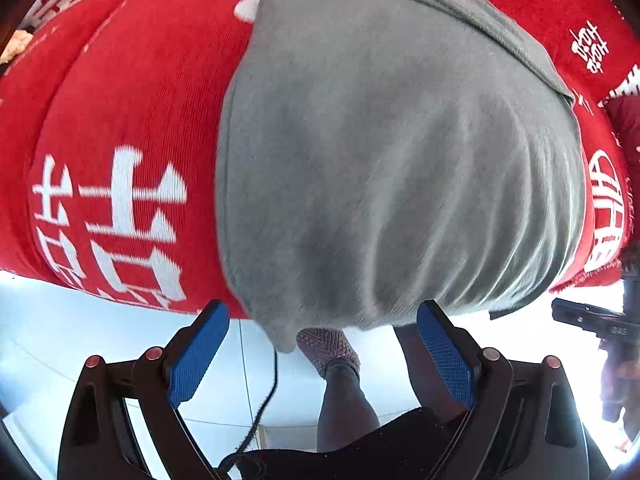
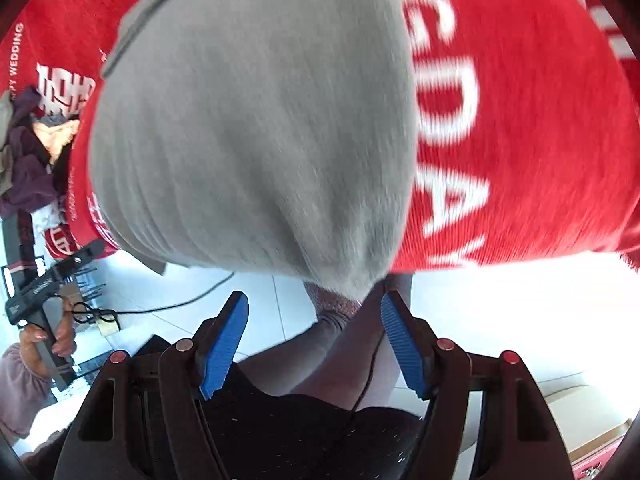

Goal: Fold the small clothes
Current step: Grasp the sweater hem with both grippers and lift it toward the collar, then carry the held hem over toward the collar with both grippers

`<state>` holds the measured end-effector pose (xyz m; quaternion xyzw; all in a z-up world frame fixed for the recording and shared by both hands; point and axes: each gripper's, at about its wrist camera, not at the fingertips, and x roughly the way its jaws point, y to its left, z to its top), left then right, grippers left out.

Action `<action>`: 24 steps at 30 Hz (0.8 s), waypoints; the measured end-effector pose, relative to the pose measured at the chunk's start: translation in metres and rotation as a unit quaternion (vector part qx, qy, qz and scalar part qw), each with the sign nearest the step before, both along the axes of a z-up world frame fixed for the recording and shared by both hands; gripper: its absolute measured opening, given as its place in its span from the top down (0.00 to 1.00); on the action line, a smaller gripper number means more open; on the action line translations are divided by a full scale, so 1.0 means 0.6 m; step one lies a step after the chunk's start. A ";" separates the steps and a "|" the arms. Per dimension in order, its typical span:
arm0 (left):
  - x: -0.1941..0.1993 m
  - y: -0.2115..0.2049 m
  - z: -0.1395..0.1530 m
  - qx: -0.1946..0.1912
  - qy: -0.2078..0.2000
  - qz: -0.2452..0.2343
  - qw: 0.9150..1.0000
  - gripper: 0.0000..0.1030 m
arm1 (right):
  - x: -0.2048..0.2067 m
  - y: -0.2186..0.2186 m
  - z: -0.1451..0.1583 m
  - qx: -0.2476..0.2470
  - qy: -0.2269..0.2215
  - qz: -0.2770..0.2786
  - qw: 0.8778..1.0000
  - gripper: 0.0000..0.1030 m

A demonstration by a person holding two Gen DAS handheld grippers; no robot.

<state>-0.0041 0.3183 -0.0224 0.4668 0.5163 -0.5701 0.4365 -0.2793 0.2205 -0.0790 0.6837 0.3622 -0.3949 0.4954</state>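
1. I take the grey garment (image 1: 384,152) as my landmark. It lies spread on the red cloth with white lettering (image 1: 120,120), and its near end hangs a little over the cloth's near edge, above the pale tiled floor (image 1: 80,340).
2. My left gripper (image 1: 324,356) has its jaws wide apart with nothing between the blue pads (image 1: 200,356); it hovers just short of the garment's near hem, toward the hem's left corner.
3. My right gripper (image 2: 314,344) is likewise spread wide and empty, apart from the cloth, near the hem's right corner where the fabric droops to a point.
4. As I judge it, the step in hand is taking both near corners for a fold away from me.
5. To do it well, I'd slip one pad under each corner, pinch only the grey layer and not the red cloth beneath, and close both sides evenly so the hem stays straight.
6. The pile of other clothes (image 2: 28,152) sits well left of the garment; I'd keep clear of it.
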 end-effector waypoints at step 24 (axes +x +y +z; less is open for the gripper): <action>0.007 0.157 -0.135 0.037 0.097 -0.057 0.993 0.22 | 0.061 0.009 -0.073 -0.036 -0.053 0.081 0.995 0.30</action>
